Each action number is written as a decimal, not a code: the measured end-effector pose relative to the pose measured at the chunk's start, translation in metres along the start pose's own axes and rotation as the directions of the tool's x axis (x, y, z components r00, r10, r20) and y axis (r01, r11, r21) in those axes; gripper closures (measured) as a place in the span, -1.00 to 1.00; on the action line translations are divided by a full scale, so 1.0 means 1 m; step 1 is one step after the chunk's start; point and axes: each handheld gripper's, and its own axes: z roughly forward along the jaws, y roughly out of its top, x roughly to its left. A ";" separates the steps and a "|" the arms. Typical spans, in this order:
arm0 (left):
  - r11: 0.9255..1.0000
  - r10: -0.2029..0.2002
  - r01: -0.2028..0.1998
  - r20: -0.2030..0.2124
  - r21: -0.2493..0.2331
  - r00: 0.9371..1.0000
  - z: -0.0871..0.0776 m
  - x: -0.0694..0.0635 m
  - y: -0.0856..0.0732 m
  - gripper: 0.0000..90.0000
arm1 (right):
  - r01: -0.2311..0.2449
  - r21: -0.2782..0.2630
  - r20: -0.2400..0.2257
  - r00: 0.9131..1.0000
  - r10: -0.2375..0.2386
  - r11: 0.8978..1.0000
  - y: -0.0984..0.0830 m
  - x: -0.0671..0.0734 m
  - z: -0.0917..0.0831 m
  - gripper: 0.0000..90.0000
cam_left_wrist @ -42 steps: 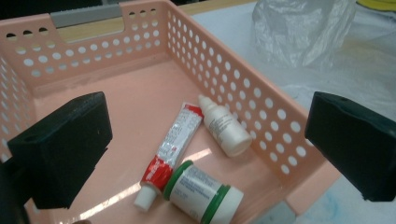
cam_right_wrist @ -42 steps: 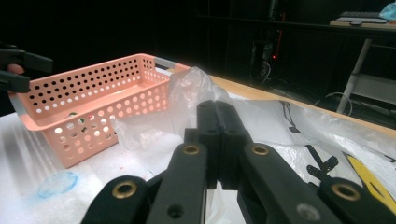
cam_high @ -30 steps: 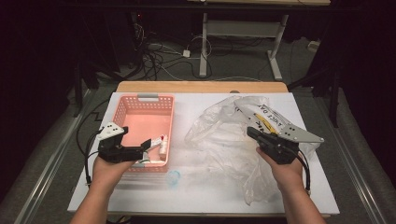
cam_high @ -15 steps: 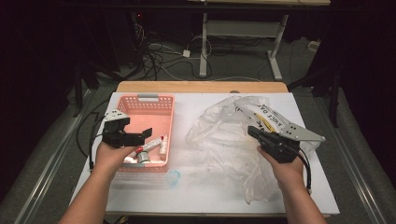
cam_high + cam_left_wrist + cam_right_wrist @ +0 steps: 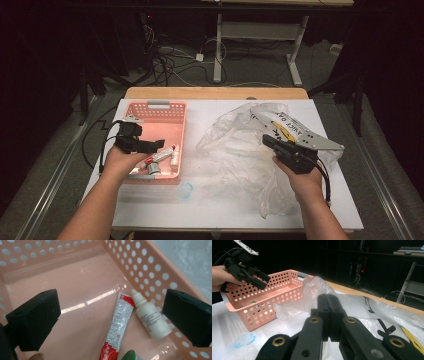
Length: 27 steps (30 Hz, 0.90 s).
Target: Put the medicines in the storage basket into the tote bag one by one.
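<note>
The pink plastic basket (image 5: 165, 116) is a rectangular tub with rounded corners, its walls pierced by rows of round holes and its floor smooth and glossy; it stands on the white surface (image 5: 210, 210) with its long axis running away from the person. On the basket's floor, near its right wall, lie a flat, crinkled red-and-white tube (image 5: 115, 326) and a small white dropper bottle (image 5: 150, 317), side by side and almost touching, both lengthwise along the basket, the bottle's nozzle toward the far end. The left tongs (image 5: 150, 146) hang over the basket's near end, their matte black blocky tips wide apart with nothing between them. To the right of the basket, the right tongs (image 5: 329, 312) are pressed together at a crumpled clear plastic bag (image 5: 235, 145); whether film is pinched cannot be told.
</note>
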 end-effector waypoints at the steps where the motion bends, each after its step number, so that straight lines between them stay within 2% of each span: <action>1: 1.000 -0.001 0.001 0.000 0.016 1.000 0.002 0.001 0.001 -0.97 | -0.003 0.001 0.001 1.000 0.003 1.000 0.000 0.000 0.000 1.00; 4: 0.998 0.001 -0.002 0.010 0.070 1.000 0.009 0.003 0.003 -0.92 | -0.011 -0.005 -0.001 1.000 0.011 1.000 0.001 0.000 0.000 1.00; 7: 0.990 0.019 -0.020 0.011 0.143 1.000 0.017 0.003 0.005 -0.89 | -0.011 -0.010 -0.006 1.000 0.011 1.000 0.002 0.000 0.001 1.00; 9: 0.984 0.012 -0.015 0.023 0.176 1.000 0.021 0.004 0.007 -0.89 | -0.006 -0.010 -0.008 1.000 0.006 1.000 0.003 0.000 0.002 1.00; 11: 0.978 0.015 -0.019 0.020 0.209 1.000 0.025 0.004 0.007 -0.87 | -0.009 -0.013 -0.008 1.000 0.009 1.000 0.004 0.000 0.002 1.00; 16: 0.955 0.041 -0.049 0.034 0.293 0.999 0.035 0.002 0.007 -0.75 | -0.007 -0.015 -0.012 1.000 0.007 1.000 0.004 0.000 0.002 1.00; 17: 0.949 0.045 -0.053 0.035 0.310 0.998 0.037 0.001 0.007 -0.72 | -0.007 -0.014 -0.013 1.000 0.007 1.000 0.004 0.000 0.002 1.00; 20: 0.918 0.050 -0.065 0.049 0.392 0.998 0.045 0.002 0.009 -0.68 | -0.008 -0.014 -0.013 1.000 0.008 1.000 0.004 0.000 0.002 1.00; 23: 0.897 0.061 -0.082 0.061 0.435 0.996 0.050 0.000 0.011 -0.60 | -0.006 -0.019 -0.015 1.000 0.005 1.000 0.005 0.001 0.001 1.00; 24: 0.888 0.065 -0.084 0.059 0.452 0.996 0.052 0.000 0.012 -0.51 | 0.000 -0.015 -0.017 1.000 -0.001 1.000 0.005 0.002 0.000 1.00; 26: 0.872 0.078 -0.092 0.048 0.480 0.996 0.054 -0.001 0.012 -0.48 | -0.001 -0.016 -0.018 1.000 0.001 1.000 0.004 0.002 0.000 1.00; 27: 0.868 0.077 -0.089 0.046 0.489 0.996 0.055 -0.001 0.011 -0.41 | -0.003 -0.017 -0.018 1.000 0.002 1.000 0.004 0.001 0.000 1.00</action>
